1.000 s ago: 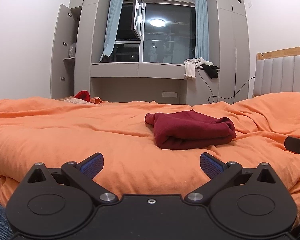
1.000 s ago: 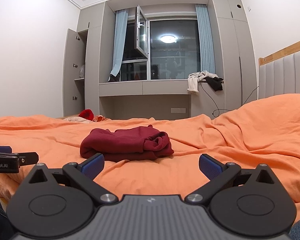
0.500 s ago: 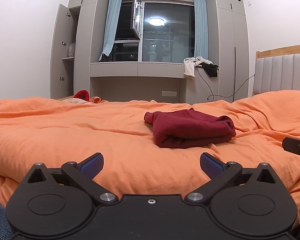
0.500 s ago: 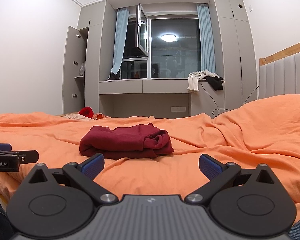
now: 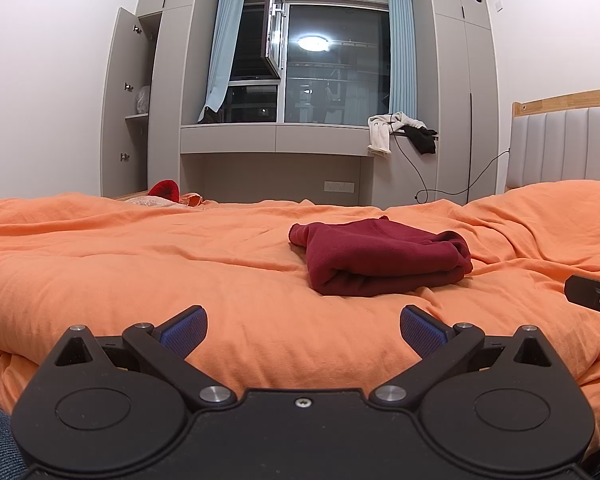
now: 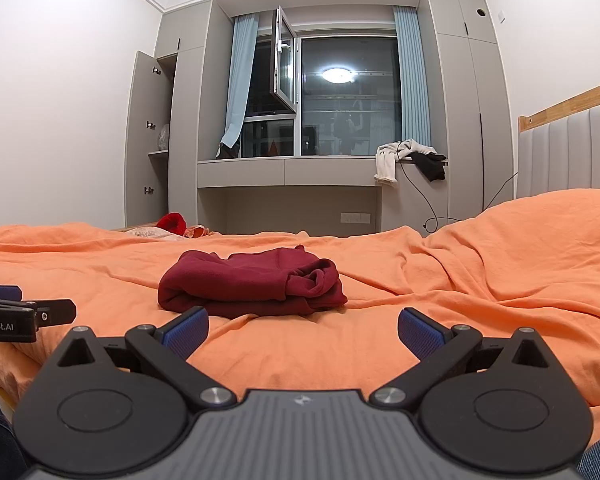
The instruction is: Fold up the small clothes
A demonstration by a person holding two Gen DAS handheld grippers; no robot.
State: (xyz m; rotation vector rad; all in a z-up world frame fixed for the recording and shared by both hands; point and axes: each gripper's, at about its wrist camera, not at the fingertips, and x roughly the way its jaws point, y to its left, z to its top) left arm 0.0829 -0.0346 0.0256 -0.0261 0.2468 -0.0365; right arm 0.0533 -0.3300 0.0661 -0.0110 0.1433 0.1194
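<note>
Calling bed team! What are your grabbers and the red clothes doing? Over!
Left gripper open, empty. Right gripper open, empty. Dark red knitted garment lies folded on orange duvet, untouched. Nothing in the way.

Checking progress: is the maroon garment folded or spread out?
Folded: the maroon garment lies as a compact stacked bundle on the orange duvet.

The right claw is cut off by the left wrist view's right edge. The folded maroon garment hides its underside. Shelf contents in the open wardrobe are too small to identify.
</note>
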